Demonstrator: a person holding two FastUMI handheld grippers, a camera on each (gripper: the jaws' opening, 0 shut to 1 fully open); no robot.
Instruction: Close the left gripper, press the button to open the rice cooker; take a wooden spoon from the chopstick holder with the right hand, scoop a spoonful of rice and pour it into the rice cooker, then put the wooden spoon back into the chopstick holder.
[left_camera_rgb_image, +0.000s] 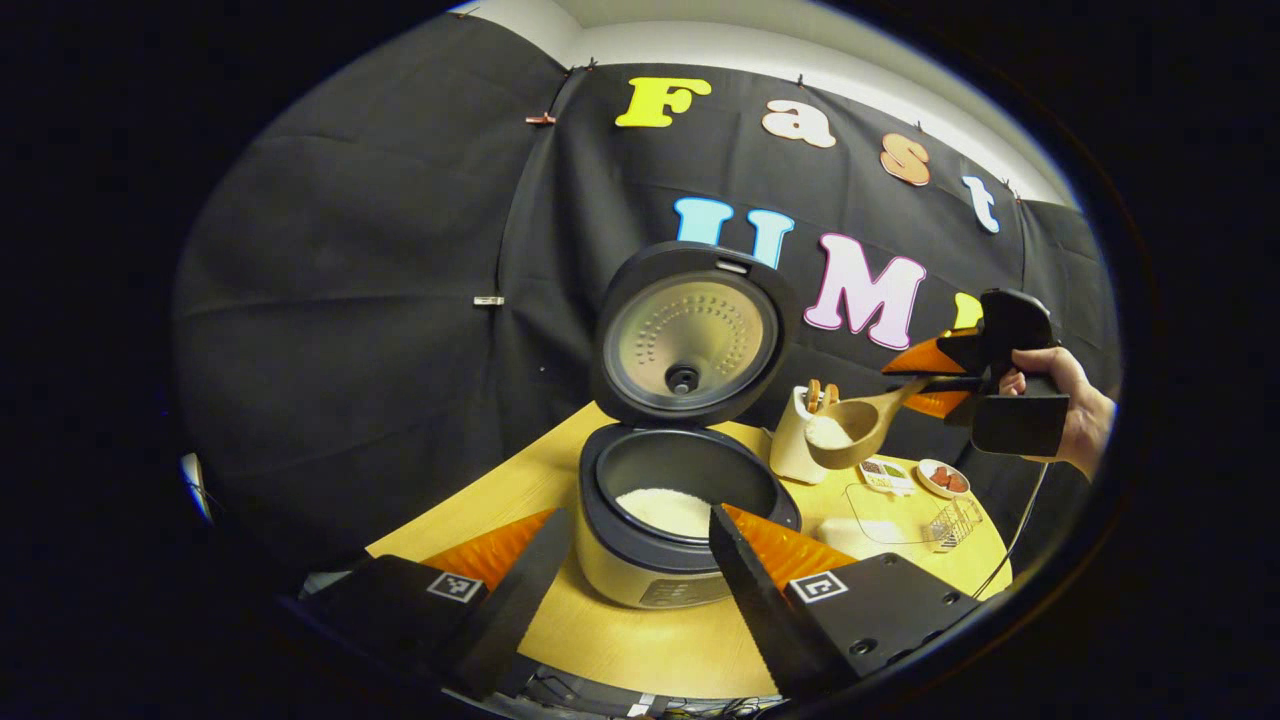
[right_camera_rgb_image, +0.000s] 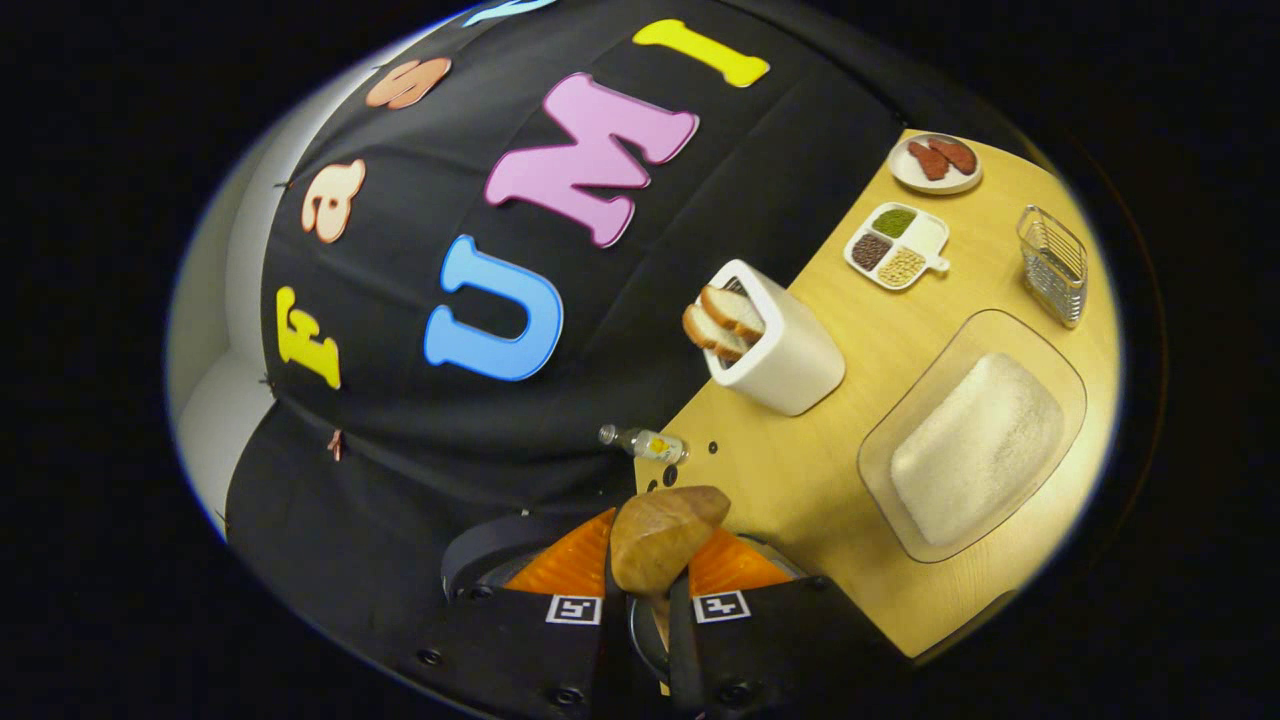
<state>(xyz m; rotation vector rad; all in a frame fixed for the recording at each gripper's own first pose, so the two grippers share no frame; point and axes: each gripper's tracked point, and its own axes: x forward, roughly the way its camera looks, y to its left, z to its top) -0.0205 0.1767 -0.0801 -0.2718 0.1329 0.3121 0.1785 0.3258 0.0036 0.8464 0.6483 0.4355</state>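
Note:
The rice cooker (left_camera_rgb_image: 640, 580) stands with its lid (left_camera_rgb_image: 690, 335) raised, and white rice (left_camera_rgb_image: 665, 510) lies in its dark pot. My left gripper (left_camera_rgb_image: 638, 515) is open just in front of it, one finger on each side of the cooker body. To the right, a hand (left_camera_rgb_image: 1065, 400) holds my right gripper (left_camera_rgb_image: 915, 385) shut on the handle of a wooden spoon (left_camera_rgb_image: 845, 430). The spoon's bowl carries rice and hangs in front of the white chopstick holder (left_camera_rgb_image: 795, 445), right of the pot. In the right gripper view the wooden spoon (right_camera_rgb_image: 660, 535) sits between the fingers of my right gripper (right_camera_rgb_image: 655, 525).
The chopstick holder (right_camera_rgb_image: 790, 360) keeps other wooden utensils (right_camera_rgb_image: 725, 320). A glass dish of rice (right_camera_rgb_image: 975, 440), a divided plate of beans (right_camera_rgb_image: 895, 245), a small plate (right_camera_rgb_image: 935, 160), a wire basket (right_camera_rgb_image: 1050, 265) and a small bottle (right_camera_rgb_image: 645, 442) stand on the wooden table (right_camera_rgb_image: 800, 470).

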